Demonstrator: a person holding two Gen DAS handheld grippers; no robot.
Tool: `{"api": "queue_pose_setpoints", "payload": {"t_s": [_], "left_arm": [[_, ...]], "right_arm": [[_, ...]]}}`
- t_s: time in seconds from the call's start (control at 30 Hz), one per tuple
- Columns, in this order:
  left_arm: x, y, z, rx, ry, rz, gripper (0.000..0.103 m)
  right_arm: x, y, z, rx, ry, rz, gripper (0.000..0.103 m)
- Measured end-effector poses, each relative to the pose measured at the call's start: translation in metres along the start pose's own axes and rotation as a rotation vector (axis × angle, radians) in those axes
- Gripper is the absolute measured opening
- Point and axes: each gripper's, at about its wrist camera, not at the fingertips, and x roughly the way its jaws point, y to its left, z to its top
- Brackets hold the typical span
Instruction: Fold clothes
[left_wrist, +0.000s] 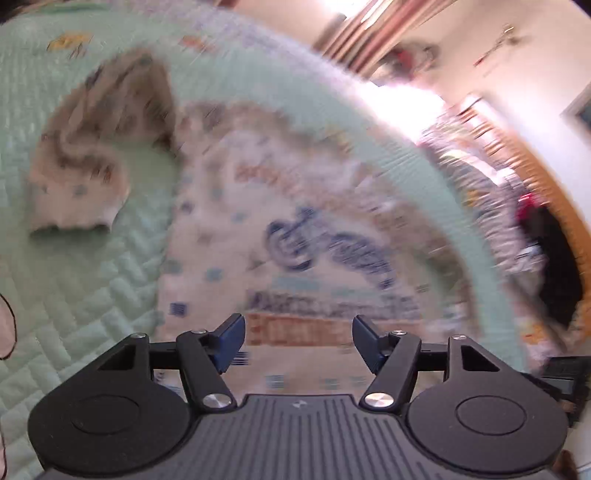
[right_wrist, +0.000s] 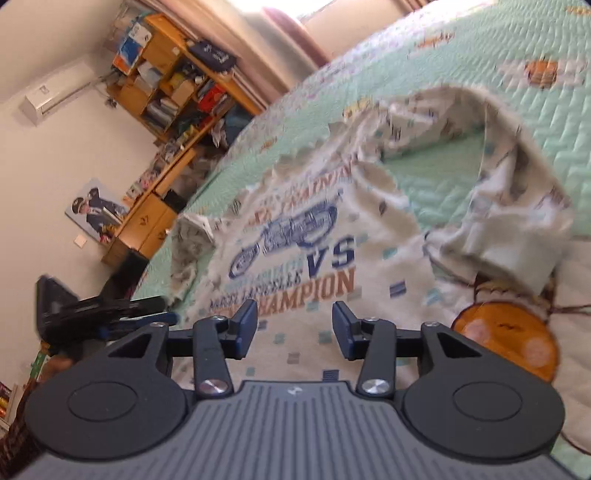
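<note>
You're working over a bed covered in a mint green quilted bedspread with little cartoon prints, and it fills most of both views. Past its far edge in the right wrist view there's a cream wall with an air conditioner, a wooden bookshelf stuffed with boxes and books, and a wooden desk under it with a poster leaning beside it.

One garment only: a cream long-sleeve shirt with a blue motorcycle graphic and "CHAMPION" lettering, lying flat on the bedspread, print up. Its long axis runs away from you, hem nearest your grippers and collar at the far end. Two sleeves: one curls out in a loop to the right, the other lies crumpled at the left edge.

Your left gripper and right gripper both hover over the hem, jaws apart, nothing between the blue pads. The left view is motion-blurred.
</note>
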Motion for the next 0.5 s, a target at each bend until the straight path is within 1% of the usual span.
{"api": "queue_pose_setpoints", "payload": {"t_s": [0.03, 0.07, 0.1, 0.13, 0.17, 0.2, 0.23, 0.27, 0.3, 0.33, 0.43, 0.47, 0.5], "left_arm": [[0.004, 0.011, -0.004, 0.0, 0.002, 0.066, 0.003], [-0.003, 0.023, -0.006, -0.008, -0.021, 0.07, 0.003], [-0.012, 0.037, -0.006, -0.047, -0.027, 0.04, 0.003], [-0.02, 0.05, -0.007, -0.092, -0.028, 0.031, 0.003], [-0.026, 0.059, -0.007, -0.119, -0.025, 0.014, 0.003], [-0.031, 0.064, -0.007, -0.124, -0.02, 0.002, 0.003], [-0.035, 0.062, -0.006, -0.112, -0.024, 0.025, 0.005], [-0.038, 0.058, -0.004, -0.093, -0.033, 0.072, 0.01], [-0.042, 0.052, -0.002, -0.077, -0.047, 0.102, 0.016], [-0.046, 0.045, 0.001, -0.059, -0.069, 0.099, 0.029], [-0.042, 0.012, 0.015, 0.017, -0.109, 0.0, 0.046], [-0.035, -0.001, 0.019, 0.046, -0.101, -0.03, 0.051], [-0.024, -0.013, 0.021, 0.075, -0.079, -0.045, 0.057]], "right_arm": [[0.005, -0.006, -0.004, 0.002, 0.023, -0.041, 0.048], [0.002, -0.014, -0.01, 0.002, 0.015, -0.046, 0.039], [-0.002, -0.021, -0.015, 0.001, 0.006, -0.048, 0.037], [-0.007, -0.026, -0.017, 0.011, 0.003, -0.03, 0.037], [-0.012, -0.031, -0.02, 0.03, -0.002, -0.017, 0.037], [-0.015, -0.033, -0.02, 0.042, -0.003, -0.012, 0.037], [-0.017, -0.035, -0.02, 0.053, -0.003, -0.008, 0.037], [-0.017, -0.032, -0.019, 0.047, 0.002, -0.018, 0.037], [-0.016, -0.024, -0.017, 0.015, 0.007, -0.04, 0.038], [-0.013, -0.015, -0.013, -0.023, 0.002, -0.043, 0.039], [-0.003, 0.013, -0.001, -0.14, -0.012, -0.047, 0.045], [0.003, 0.02, 0.004, -0.147, -0.016, -0.03, 0.049], [0.01, 0.025, 0.01, -0.149, -0.025, -0.019, 0.05]]}}
